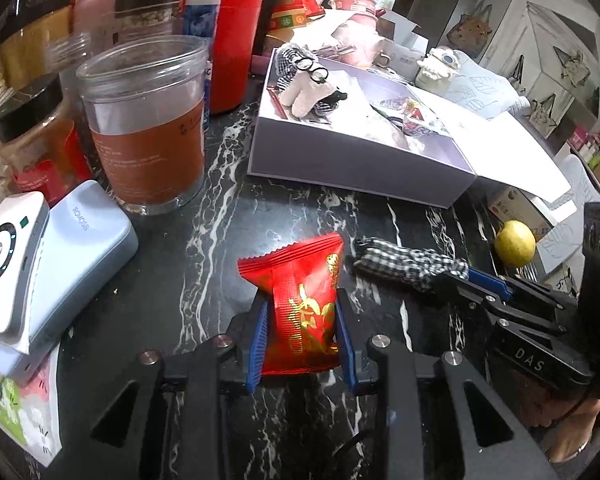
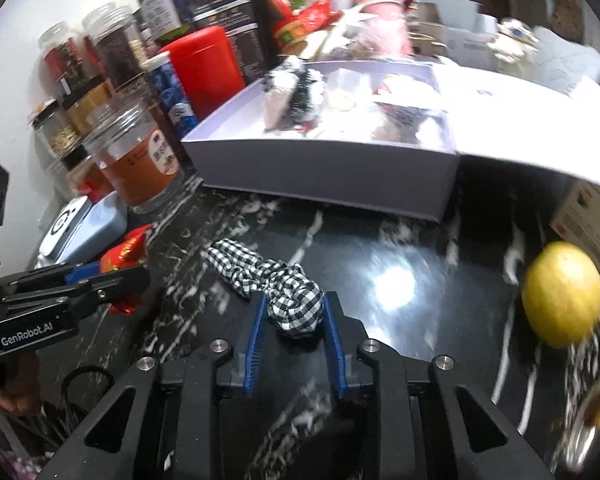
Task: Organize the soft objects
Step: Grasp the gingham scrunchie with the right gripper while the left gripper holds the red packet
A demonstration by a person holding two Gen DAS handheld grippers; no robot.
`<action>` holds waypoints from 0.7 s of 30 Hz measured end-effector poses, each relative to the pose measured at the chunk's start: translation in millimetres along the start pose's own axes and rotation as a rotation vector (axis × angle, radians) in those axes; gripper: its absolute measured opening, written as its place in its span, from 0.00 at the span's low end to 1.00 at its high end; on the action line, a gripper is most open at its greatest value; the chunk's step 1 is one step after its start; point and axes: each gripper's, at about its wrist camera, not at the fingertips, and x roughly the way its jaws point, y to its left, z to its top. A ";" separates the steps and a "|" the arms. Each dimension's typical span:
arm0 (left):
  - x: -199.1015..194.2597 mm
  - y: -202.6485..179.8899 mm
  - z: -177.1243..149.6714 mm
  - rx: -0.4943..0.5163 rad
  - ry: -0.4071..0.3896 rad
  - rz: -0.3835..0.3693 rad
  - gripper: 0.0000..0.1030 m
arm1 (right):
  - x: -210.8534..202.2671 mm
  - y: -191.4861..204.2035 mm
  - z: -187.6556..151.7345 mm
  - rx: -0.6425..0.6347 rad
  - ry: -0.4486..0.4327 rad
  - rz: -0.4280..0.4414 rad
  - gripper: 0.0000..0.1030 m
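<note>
Gripping red snack packet (image 1: 306, 306), left claw (image 1: 303, 336) clenched on it just above table (image 1: 204, 264); box (image 1: 360, 168) already holds plush toy (image 1: 306, 90) etc. Right view: right claw (image 2: 294, 316) clenched on checked scrunchie (image 2: 276, 280), box (image 2: 328, 176) beyond. Both prob. still to be boxed.

On the black marble counter: one red foil snack packet (image 1: 300, 300) at six o'clock, one black-and-white gingham fabric scrunchie (image 1: 410, 266) at four, one yellow lemon (image 1: 515, 243) at three, one open lavender cardboard box (image 1: 360, 168) at twelve, two blue-padded black grippers.
</note>
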 end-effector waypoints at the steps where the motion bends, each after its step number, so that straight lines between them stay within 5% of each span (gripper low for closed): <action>1: -1.4 -3.0 -1.9 0.007 0.001 -0.003 0.29 | -3.0 -2.2 -3.2 0.020 0.001 -0.014 0.27; 11: -9.0 -21.5 -15.4 0.044 0.007 -0.044 0.29 | -42.1 -15.7 -48.5 0.123 0.012 -0.071 0.30; 16: -12.5 -24.1 -18.0 0.057 0.001 -0.041 0.29 | -44.3 -1.5 -48.8 0.012 0.001 -0.082 0.59; 21: -13.7 -20.0 -18.2 0.043 -0.002 -0.037 0.29 | -33.7 -0.8 -35.9 -0.035 -0.012 -0.106 0.63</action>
